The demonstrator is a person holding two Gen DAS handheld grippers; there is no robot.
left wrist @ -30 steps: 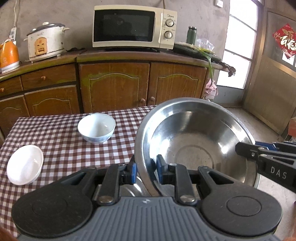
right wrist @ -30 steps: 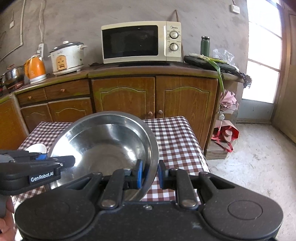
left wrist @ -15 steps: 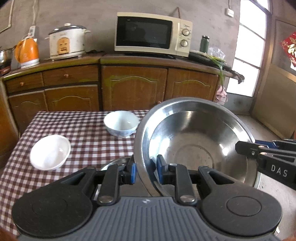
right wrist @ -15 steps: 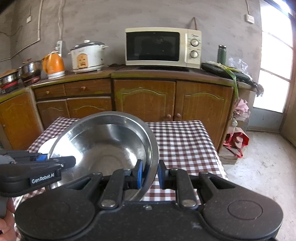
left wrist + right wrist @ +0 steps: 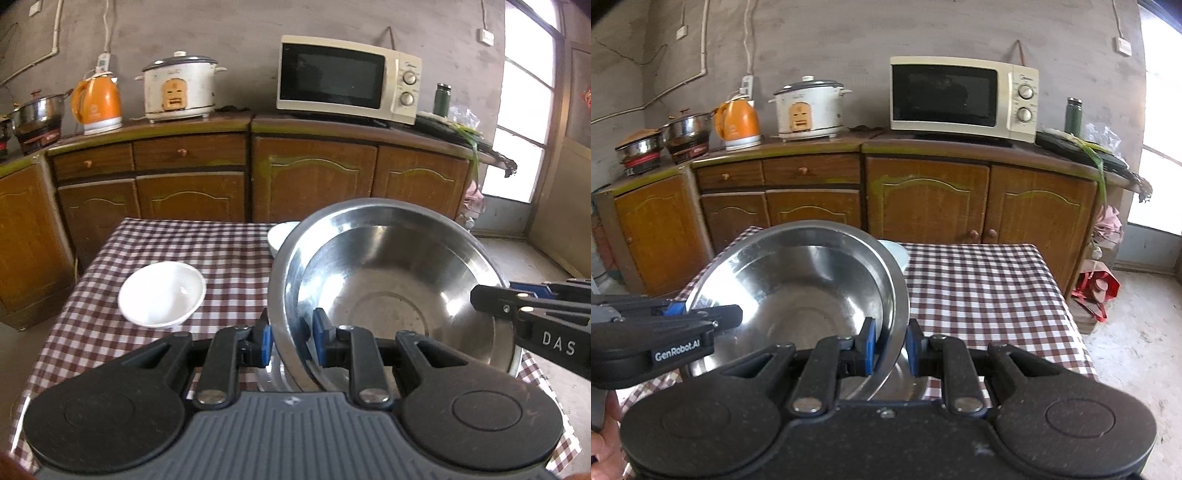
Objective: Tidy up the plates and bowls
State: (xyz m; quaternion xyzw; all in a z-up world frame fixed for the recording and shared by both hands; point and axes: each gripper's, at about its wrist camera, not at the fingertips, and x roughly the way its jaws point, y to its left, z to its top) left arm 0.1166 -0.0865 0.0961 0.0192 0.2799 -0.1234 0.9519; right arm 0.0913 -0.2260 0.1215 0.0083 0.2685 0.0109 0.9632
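Jointly held: steel basin (image 5: pixel 391 291), tilted above checked table (image 5: pixel 192 251).
Left gripper (image 5: pixel 289 338) and right gripper (image 5: pixel 888 345) each pinch opposite rims, jaws nearly closed.

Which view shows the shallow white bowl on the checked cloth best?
The left wrist view: the white bowl sits fully visible on the cloth, left of the steel basin. In the right wrist view the basin hides it.

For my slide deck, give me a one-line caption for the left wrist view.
Both grippers, left and right, clamp opposite rims of a steel basin above a checkered table with a white bowl.
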